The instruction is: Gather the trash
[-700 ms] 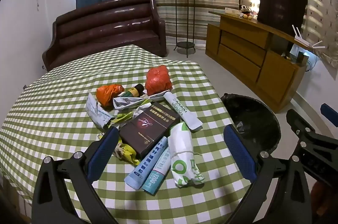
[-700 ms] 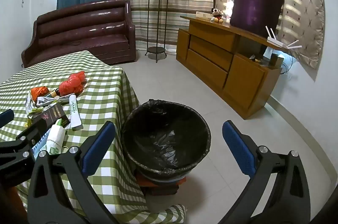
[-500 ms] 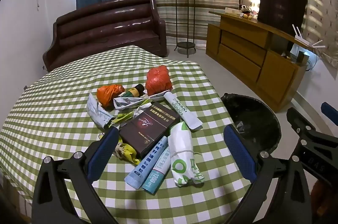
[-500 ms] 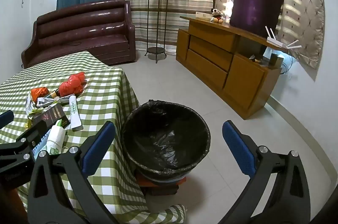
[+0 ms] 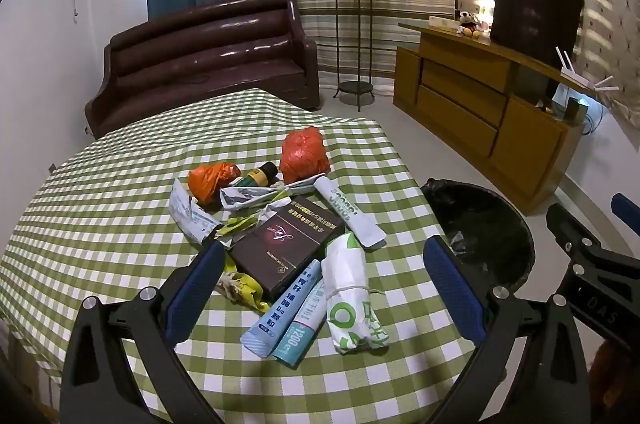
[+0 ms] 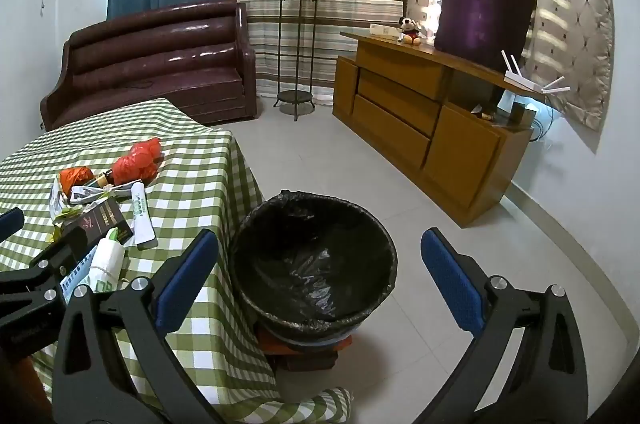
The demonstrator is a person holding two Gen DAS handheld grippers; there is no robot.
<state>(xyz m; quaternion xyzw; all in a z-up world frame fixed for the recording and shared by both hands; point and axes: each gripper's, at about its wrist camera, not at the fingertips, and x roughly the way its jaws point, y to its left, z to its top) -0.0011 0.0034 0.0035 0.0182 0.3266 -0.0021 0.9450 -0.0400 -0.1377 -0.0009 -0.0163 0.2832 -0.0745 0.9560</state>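
Left wrist view:
- left hand-held gripper [image 5: 320, 284]: released, jaws wide, holds nothing, hovers over near edge of the pile
- trash: pile on the worktop [image 5: 100, 192], dead ahead and below
- nearest items: dark box [image 5: 286, 248], two tubes [image 5: 288, 312], rolled white-green bag [image 5: 352, 298], all between the fingers' lines
- long axes: tubes and bag run roughly toward the camera, so jaws close across them

Right wrist view:
- right hand-held gripper [image 6: 320, 284]: released, empty, above the bin [image 6: 316, 260]
- bin: on floor just beside the worktop edge, right of the pile
- nearer arm: left, my call
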